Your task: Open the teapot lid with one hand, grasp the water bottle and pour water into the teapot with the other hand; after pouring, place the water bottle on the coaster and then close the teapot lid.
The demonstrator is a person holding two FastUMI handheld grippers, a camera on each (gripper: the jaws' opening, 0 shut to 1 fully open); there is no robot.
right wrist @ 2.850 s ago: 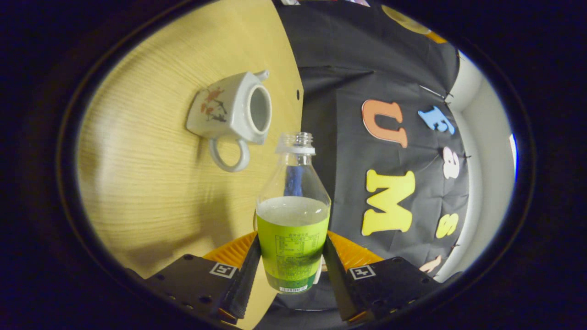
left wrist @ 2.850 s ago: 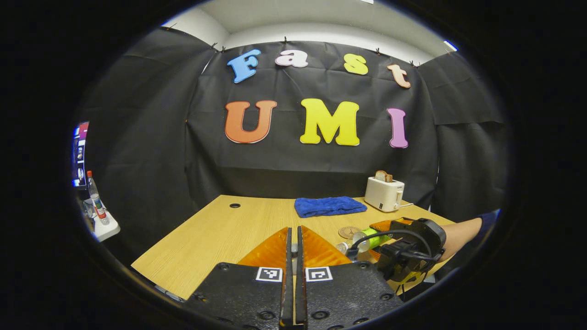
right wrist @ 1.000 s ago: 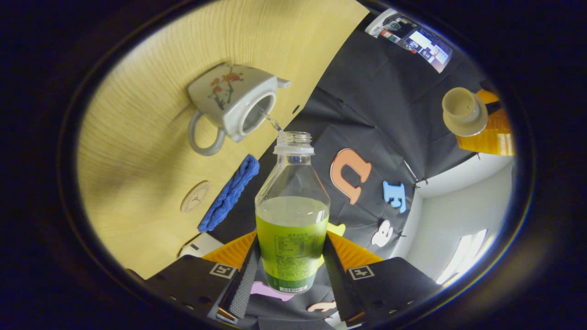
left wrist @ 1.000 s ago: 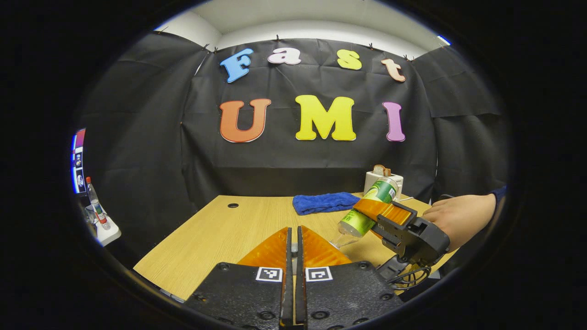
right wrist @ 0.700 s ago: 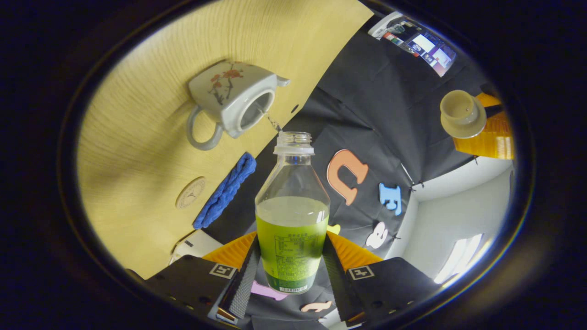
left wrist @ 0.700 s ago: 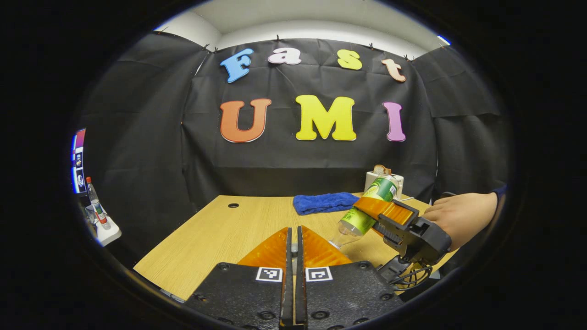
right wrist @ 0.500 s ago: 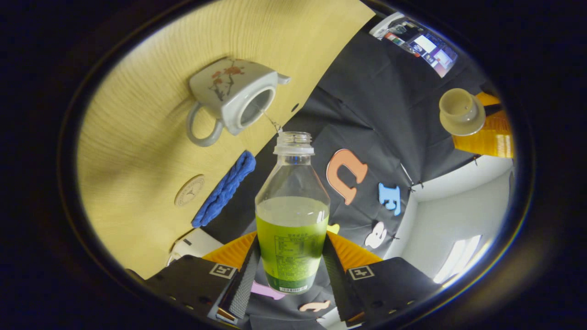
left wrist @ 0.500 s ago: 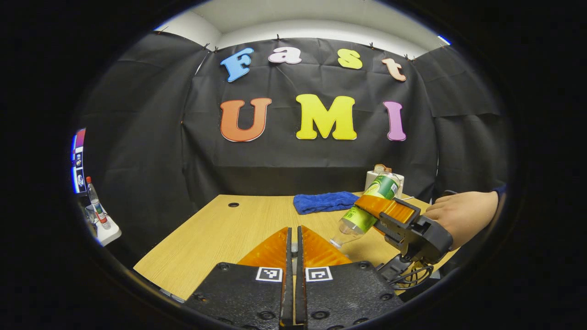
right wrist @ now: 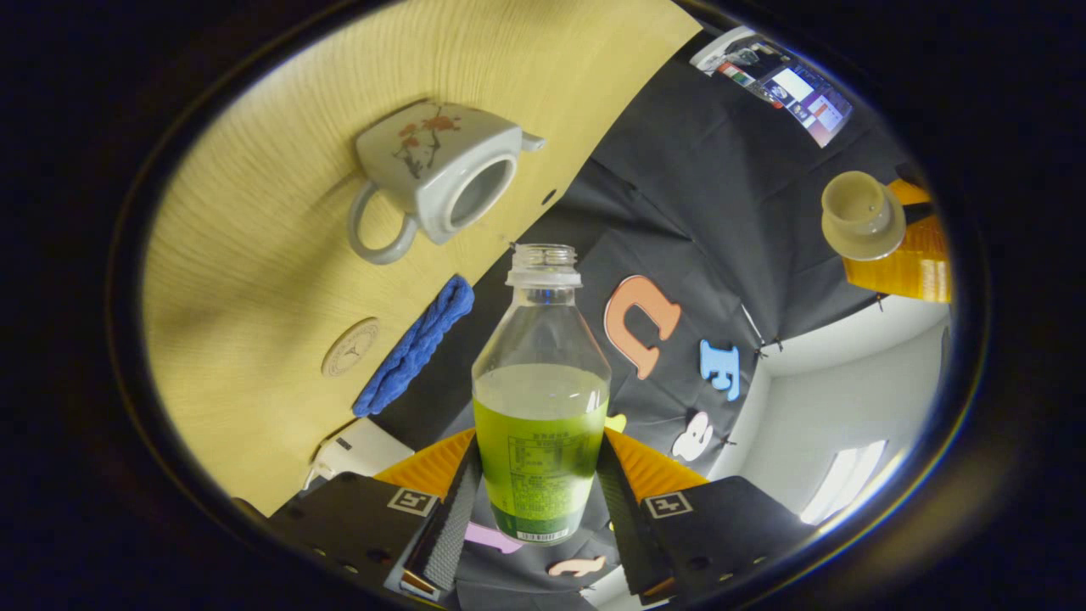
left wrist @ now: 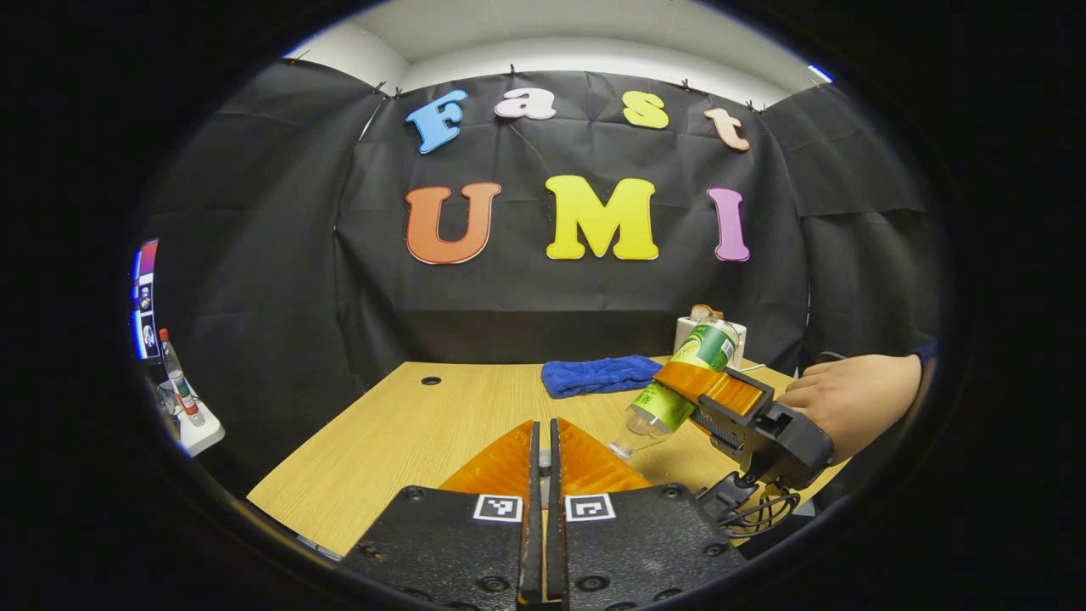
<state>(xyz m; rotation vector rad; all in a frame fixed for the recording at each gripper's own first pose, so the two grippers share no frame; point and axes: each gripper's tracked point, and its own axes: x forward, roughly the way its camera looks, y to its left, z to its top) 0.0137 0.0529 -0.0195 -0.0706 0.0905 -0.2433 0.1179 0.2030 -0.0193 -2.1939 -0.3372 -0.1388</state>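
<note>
Between the fingers of the right gripper (right wrist: 537, 501) sits the water bottle (right wrist: 541, 407), clamped across its labelled lower body and tipped with its open neck toward the teapot (right wrist: 437, 174), whose mouth is uncovered on the table (right wrist: 254, 255). Thin plastic, part full: likely light, a little squashy and smooth, so the low label band looks the safest hold. Off to one side, the left gripper (left wrist: 543, 475) has its fingers closed on the lid (right wrist: 861, 212). The coaster (right wrist: 349, 347) lies beside the blue cloth (right wrist: 416, 344).
</note>
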